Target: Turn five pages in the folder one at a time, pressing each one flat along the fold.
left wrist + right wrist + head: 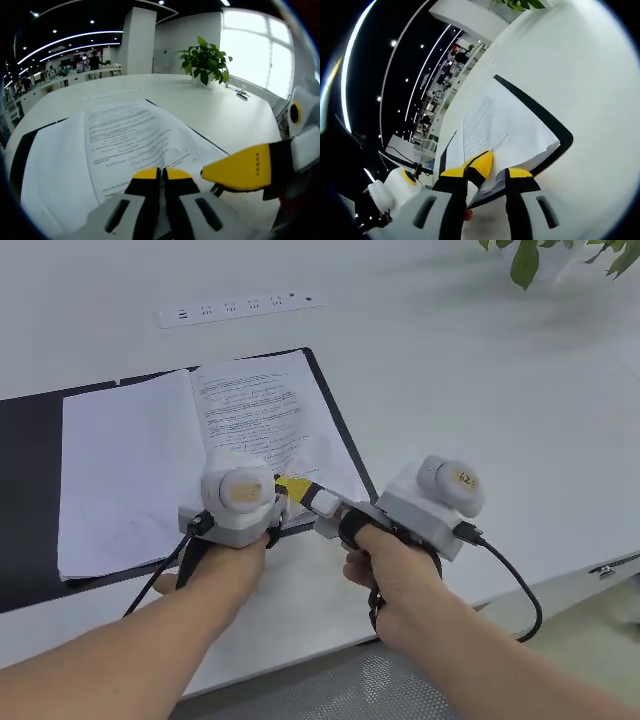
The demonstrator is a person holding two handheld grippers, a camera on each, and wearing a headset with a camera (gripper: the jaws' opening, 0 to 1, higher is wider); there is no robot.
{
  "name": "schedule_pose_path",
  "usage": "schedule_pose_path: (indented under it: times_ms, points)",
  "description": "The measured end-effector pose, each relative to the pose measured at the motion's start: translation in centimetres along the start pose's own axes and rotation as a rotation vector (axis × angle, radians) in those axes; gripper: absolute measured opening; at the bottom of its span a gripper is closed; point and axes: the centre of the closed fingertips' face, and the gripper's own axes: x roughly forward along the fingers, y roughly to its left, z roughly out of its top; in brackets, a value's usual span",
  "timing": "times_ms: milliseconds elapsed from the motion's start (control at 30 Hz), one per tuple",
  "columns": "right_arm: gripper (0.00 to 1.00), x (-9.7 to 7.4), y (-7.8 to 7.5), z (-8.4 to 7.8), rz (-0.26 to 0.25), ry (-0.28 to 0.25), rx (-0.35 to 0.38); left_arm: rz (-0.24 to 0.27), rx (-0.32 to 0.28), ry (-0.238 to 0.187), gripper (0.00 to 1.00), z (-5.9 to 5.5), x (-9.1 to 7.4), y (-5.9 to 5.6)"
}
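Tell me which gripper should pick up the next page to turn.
Right. The right gripper has its jaws open astride the near edge of the printed page, so it looks ready to pinch a sheet. The left gripper is shut, with its tips over the page.

White table [480,390], power strip [240,308] on it; potted plant [205,62] by bright window [255,50]; white column [137,42]; ceiling light strips [65,42].

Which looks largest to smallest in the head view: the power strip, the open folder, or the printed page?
1. open folder
2. printed page
3. power strip, though it lies farther from the camera, so its true size is unsure.
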Motion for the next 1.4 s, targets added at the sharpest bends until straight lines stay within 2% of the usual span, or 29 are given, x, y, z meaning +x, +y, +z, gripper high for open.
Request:
schedule_pose_path:
  times_ms: [233, 400, 567, 667, 767, 833, 967, 1100, 1200, 1400]
  points:
    - [0.0, 0.5, -2.4, 0.7, -0.101, -0.042, 0.044, 0.001, -0.003, 0.003, 0.02, 0.0, 0.0, 0.0]
    - [0.0, 0.5, -2.4, 0.7, -0.102, -0.057, 0.06, 0.003, -0.005, 0.009, 0.02, 0.0, 0.0, -0.1]
    - [0.0, 0.2, -2.2, 0.8, -0.088, -0.063, 0.04, -0.009, -0.003, 0.015, 0.04, 0.1, -0.1, -0.3]
    - [0.0, -0.1, -1.9, 1.0, -0.075, -0.064, 0.027, -0.022, 0.007, 0.028, 0.09, 0.2, -0.4, -0.5]
    - [0.0, -0.3, -1.3, 1.1, -0.057, -0.067, 0.01, -0.013, 0.01, 0.033, 0.16, 0.2, -1.1, -0.2]
    - [0.0, -0.3, -0.9, 1.1, -0.047, -0.07, -0.002, -0.009, 0.015, 0.046, 0.15, 0.1, -1.6, 0.1]
    - [0.0, -0.7, 0.3, 1.5, -0.021, -0.088, -0.051, -0.003, 0.047, 0.022, 0.17, 1.0, -3.1, 0.7]
    - [0.0, -1.2, 2.3, 1.9, 0.011, -0.11, -0.118, 0.016, 0.061, -0.004, 0.19, 2.1, -5.3, 2.1]
    - [0.0, -1.4, 3.4, 2.1, 0.029, -0.123, -0.159, 0.024, 0.066, -0.016, 0.2, 2.5, -6.6, 2.9]
    - [0.0, -1.9, 6.6, 1.5, 0.08, -0.137, -0.254, 0.056, 0.081, -0.039, 0.21, 2.8, -9.7, 5.3]
